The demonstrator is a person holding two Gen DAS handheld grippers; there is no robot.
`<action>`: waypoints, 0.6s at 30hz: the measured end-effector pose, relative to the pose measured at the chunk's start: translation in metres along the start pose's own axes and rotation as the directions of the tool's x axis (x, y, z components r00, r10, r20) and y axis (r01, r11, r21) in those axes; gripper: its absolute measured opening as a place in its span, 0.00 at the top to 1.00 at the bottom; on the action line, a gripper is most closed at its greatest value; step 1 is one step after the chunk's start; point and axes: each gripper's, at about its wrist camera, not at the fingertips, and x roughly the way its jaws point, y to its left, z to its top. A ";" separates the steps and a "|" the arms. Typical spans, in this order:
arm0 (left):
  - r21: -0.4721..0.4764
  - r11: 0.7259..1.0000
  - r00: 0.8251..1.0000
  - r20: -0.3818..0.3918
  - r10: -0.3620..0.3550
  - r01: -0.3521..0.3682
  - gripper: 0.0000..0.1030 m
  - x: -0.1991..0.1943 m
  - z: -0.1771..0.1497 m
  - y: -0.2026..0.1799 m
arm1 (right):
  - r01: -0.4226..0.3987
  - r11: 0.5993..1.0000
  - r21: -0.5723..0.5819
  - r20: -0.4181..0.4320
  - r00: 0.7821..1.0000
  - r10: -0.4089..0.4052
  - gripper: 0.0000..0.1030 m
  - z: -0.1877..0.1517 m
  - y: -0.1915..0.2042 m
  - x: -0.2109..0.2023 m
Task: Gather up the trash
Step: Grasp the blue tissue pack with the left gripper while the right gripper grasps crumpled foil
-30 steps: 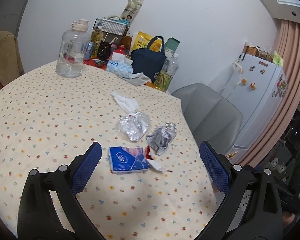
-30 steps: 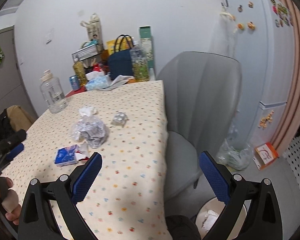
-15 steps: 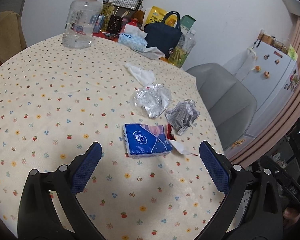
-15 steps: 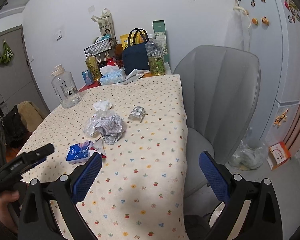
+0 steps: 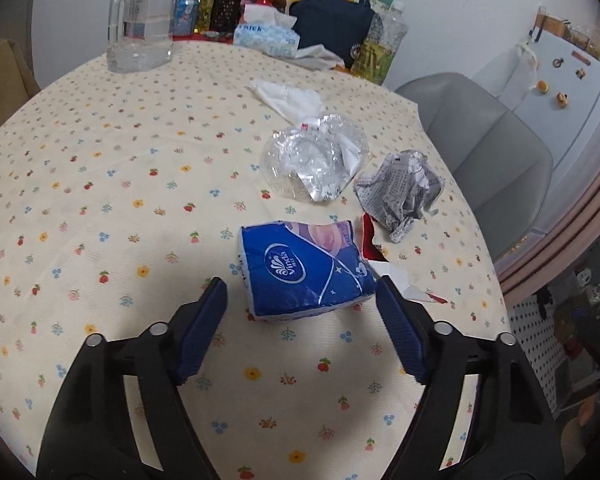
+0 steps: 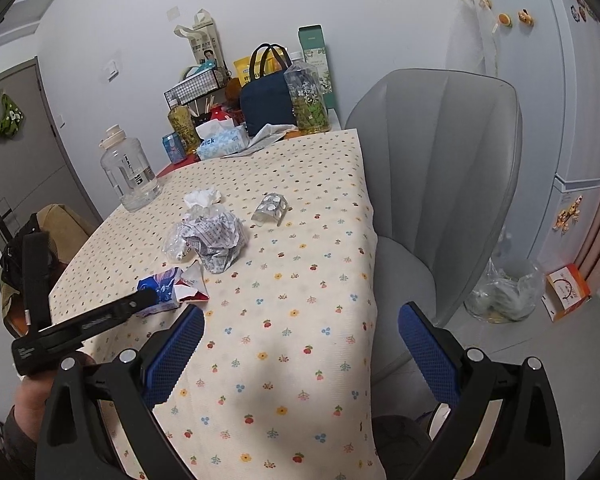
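The left gripper (image 5: 300,304), its jaws just having been closing yet not touching anything, is straddling the near end of the blue Vinda tissue pack (image 5: 304,268) lying beside the crumpled newspaper (image 5: 400,192), while the right gripper (image 6: 300,340) is hanging released nearby.

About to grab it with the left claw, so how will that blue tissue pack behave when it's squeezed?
The blue tissue pack looks soft: its wrapper is wrinkled and torn open at the top, so it will probably squash. Glossy film may slip between the pads. It lies flat on the tablecloth, so rolling seems unlikely.
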 end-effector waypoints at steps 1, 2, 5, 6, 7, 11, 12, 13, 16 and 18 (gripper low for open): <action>0.002 1.000 1.000 0.006 0.007 -0.007 0.29 0.000 0.001 0.000 | -0.003 1.000 0.003 0.001 1.000 0.003 0.07 0.000 0.000 0.000; 0.003 1.000 1.000 0.006 0.016 -0.016 0.31 0.002 0.002 0.000 | -0.006 1.000 0.004 0.001 1.000 0.006 0.07 -0.001 0.000 0.000; 0.030 0.998 0.998 0.006 0.059 -0.059 0.56 0.005 0.004 -0.004 | -0.010 1.000 -0.001 -0.005 1.000 0.010 0.07 -0.001 0.002 0.002; 0.036 0.996 0.997 0.005 0.081 -0.082 0.66 0.005 0.005 -0.004 | -0.011 1.000 -0.005 -0.006 1.000 0.011 0.07 -0.001 0.003 0.003; 0.031 0.996 0.996 0.006 0.085 -0.086 0.70 0.005 0.006 -0.002 | -0.012 1.000 -0.009 -0.006 1.000 0.012 0.07 -0.001 0.004 0.003; 0.007 0.998 0.997 0.026 0.067 -0.067 0.87 -0.004 0.007 0.008 | -0.021 0.999 -0.046 -0.012 1.000 0.020 0.07 0.004 0.014 0.009; -0.005 0.998 0.997 0.039 0.059 -0.059 0.89 -0.009 0.007 0.011 | -0.027 0.998 -0.062 -0.013 1.000 0.026 0.07 0.007 0.019 0.011; -0.012 0.998 0.997 0.051 0.056 -0.055 0.89 -0.013 0.007 0.013 | -0.033 0.997 -0.075 -0.013 0.999 0.032 0.07 0.010 0.023 0.013; -0.040 0.998 0.994 0.094 0.046 -0.042 0.91 -0.029 0.007 0.020 | -0.048 0.991 -0.123 -0.002 0.999 0.048 0.07 0.023 0.042 0.020; -0.056 0.998 0.992 0.120 0.042 -0.035 0.91 -0.038 0.007 0.025 | -0.055 0.985 -0.161 -0.001 0.998 0.055 0.07 0.031 0.054 0.026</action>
